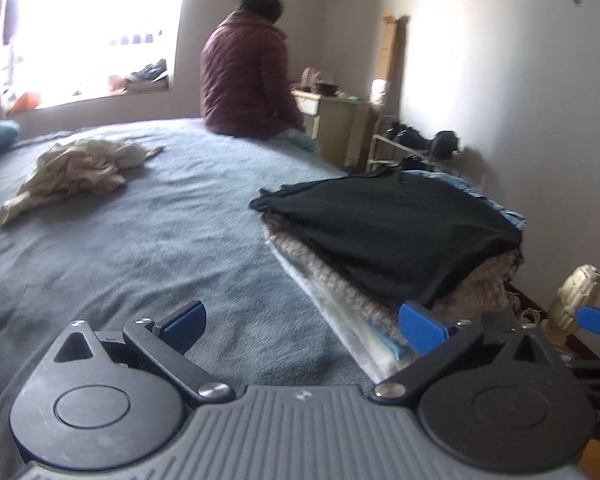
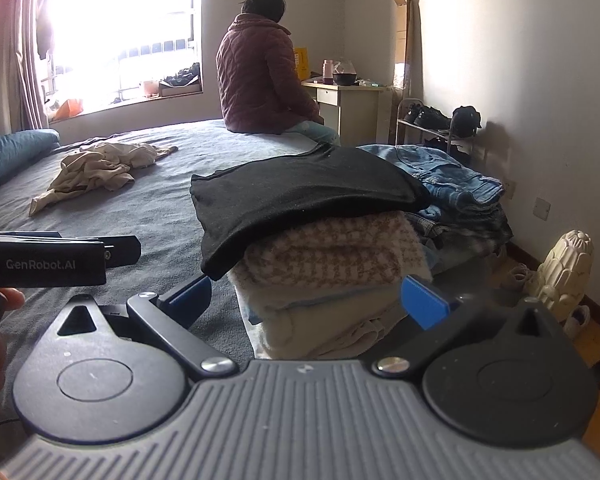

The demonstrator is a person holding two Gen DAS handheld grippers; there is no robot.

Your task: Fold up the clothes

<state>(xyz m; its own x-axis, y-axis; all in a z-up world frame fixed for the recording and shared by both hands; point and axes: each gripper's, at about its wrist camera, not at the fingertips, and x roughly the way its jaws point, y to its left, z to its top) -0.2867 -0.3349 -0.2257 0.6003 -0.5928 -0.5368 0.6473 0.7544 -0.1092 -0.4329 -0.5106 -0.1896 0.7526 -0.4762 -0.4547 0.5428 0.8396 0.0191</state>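
A folded black garment (image 1: 388, 228) (image 2: 300, 196) lies on top of a pile of folded clothes, over a brown-and-cream checked knit (image 2: 332, 252), at the bed's right side. A crumpled beige garment (image 1: 76, 172) (image 2: 96, 168) lies unfolded farther off on the grey-blue bedspread (image 1: 160, 240) (image 2: 152, 216). My left gripper (image 1: 304, 326) is open and empty, low over the bed just left of the pile. My right gripper (image 2: 308, 296) is open and empty, its fingers either side of the pile's near end. The left gripper's body (image 2: 48, 260) shows at the left of the right wrist view.
Folded blue jeans (image 2: 448, 176) lie behind the pile. A person in a maroon jacket (image 1: 244, 76) (image 2: 260, 76) sits on the bed's far edge. A small desk (image 2: 348, 108), a shoe rack (image 2: 432, 124), a blue pillow (image 2: 12, 152) and a cream carved bedpost (image 2: 564, 268) stand around the bed.
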